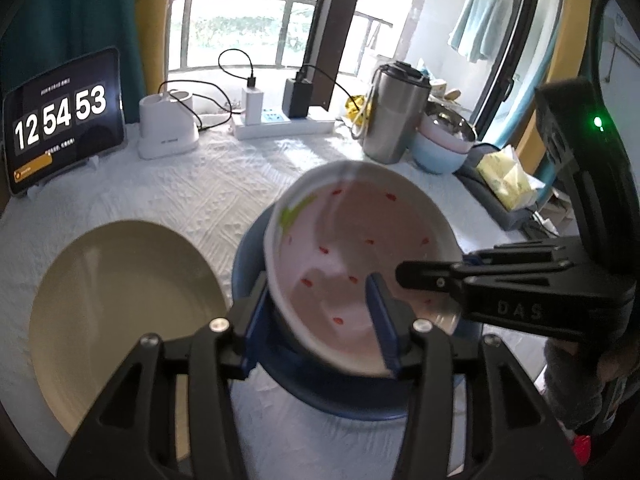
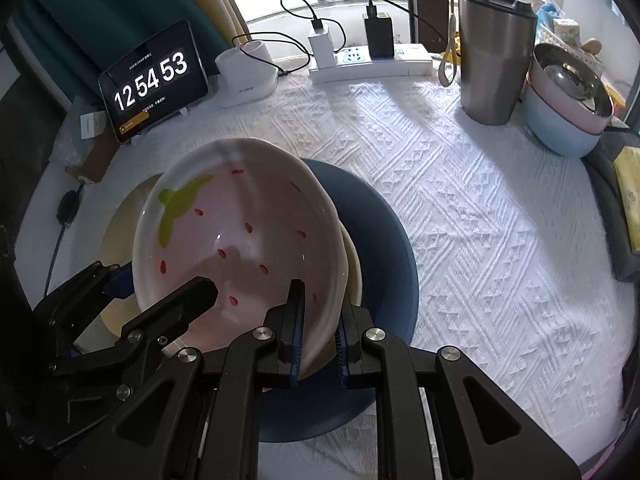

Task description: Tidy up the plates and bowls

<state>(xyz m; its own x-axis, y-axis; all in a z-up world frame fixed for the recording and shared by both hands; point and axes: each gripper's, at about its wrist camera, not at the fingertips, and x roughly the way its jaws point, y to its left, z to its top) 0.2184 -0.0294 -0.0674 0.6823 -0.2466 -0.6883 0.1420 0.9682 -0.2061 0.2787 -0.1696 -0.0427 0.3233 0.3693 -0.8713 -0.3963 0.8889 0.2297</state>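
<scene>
1. Pink glaze with red seed marks and a green leaf covers the inside of the strawberry bowl (image 2: 240, 240), which has a white rim and sits tilted over the dark blue plate (image 2: 384, 240) on the desk (image 2: 480, 200).
2. The right gripper (image 2: 320, 328) pinches the bowl's near rim: one blue-padded finger lies inside the bowl, the other outside, both pressed on the wall.
3. The left gripper (image 1: 320, 320) straddles the opposite edge of the bowl with its fingers spread; one finger (image 1: 380, 320) stands inside the bowl, the other beside the outer wall, and whether either pad touches cannot be told.
4. A cream rim shows under the bowl in the right wrist view, between bowl and blue plate.
5. A beige plate (image 1: 120, 300) lies flat on the white textured cloth just beside the blue plate.
6. Farther back stand a steel tumbler (image 2: 492, 52), a stack of pastel bowls (image 2: 564, 120) topped by a steel one, a power strip (image 2: 372, 64) with chargers, and a tablet (image 2: 154, 80) showing a clock.
</scene>
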